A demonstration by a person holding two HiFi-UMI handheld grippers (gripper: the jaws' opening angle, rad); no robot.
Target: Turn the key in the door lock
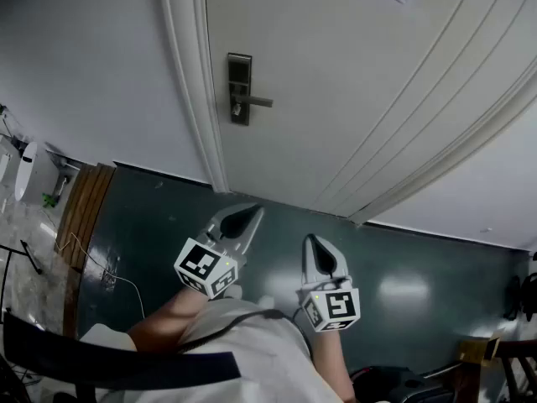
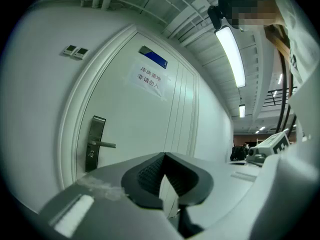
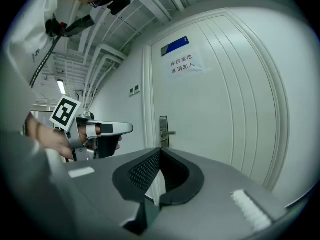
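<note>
Starting at the lock point(image 1: 239, 89): find it on the door point(image 1: 352, 82), near the frame-side edge, at 11 o'clock in the head view. Note the lever point(image 1: 258, 102) pointing to 3 o'clock. Note a small bright piece just under the lever root. Treat it as the key point(image 1: 237, 107), though too small to confirm.

Find the left gripper point(image 1: 241, 221) at 6 o'clock from the lock, well apart, above the dark floor point(image 1: 403, 267). Read its jaws as closed together on nothing. Find the right gripper point(image 1: 323, 259) at 4 o'clock from the left gripper; read its jaws as closed and empty too.

Rate the task as not begun: no contact with the key. Left to do: approach the lock, open one gripper, clamp the key head, rotate.
</note>
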